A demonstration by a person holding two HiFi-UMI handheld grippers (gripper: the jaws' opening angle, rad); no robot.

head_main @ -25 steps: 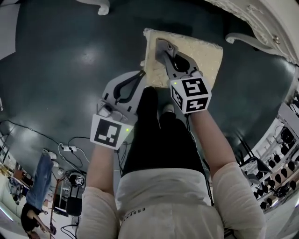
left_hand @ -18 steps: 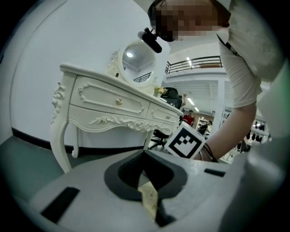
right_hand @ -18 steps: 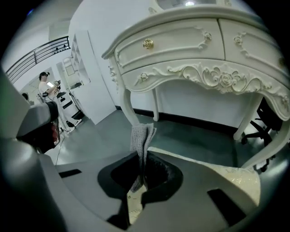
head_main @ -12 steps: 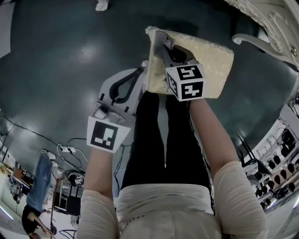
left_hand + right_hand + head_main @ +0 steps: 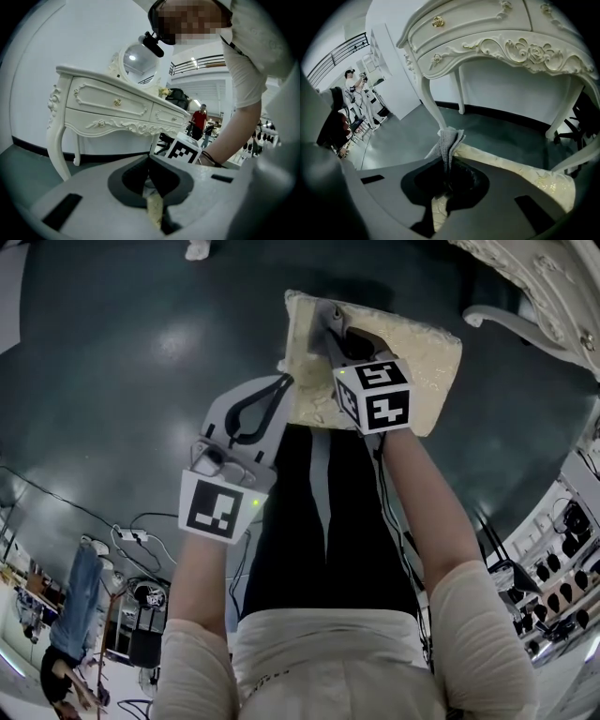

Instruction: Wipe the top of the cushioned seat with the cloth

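The cream cushioned seat (image 5: pixel 417 352) lies on the dark floor ahead of me. My right gripper (image 5: pixel 330 329) reaches over its far left part, shut on a folded grey cloth (image 5: pixel 330 311). In the right gripper view the cloth (image 5: pixel 449 140) sticks up from the closed jaws of the right gripper (image 5: pixel 446 173), with the seat (image 5: pixel 529 176) under it. My left gripper (image 5: pixel 281 382) is shut, its tips at the seat's left edge. In the left gripper view a cream strip shows in the slit of the left gripper (image 5: pixel 152 180); I cannot tell whether it pinches the edge.
An ornate white dressing table (image 5: pixel 497 37) stands just beyond the seat, one curved leg (image 5: pixel 433 108) close to the cloth. It also shows as the dressing table (image 5: pixel 108 108). A dark chair base (image 5: pixel 569 136) sits under it. Cables (image 5: pixel 141 540) lie at the left. People (image 5: pixel 200 119) stand far off.
My right gripper has slid forward over the seat with the cloth, toward the far left corner. The left gripper has stayed by the seat's left edge.
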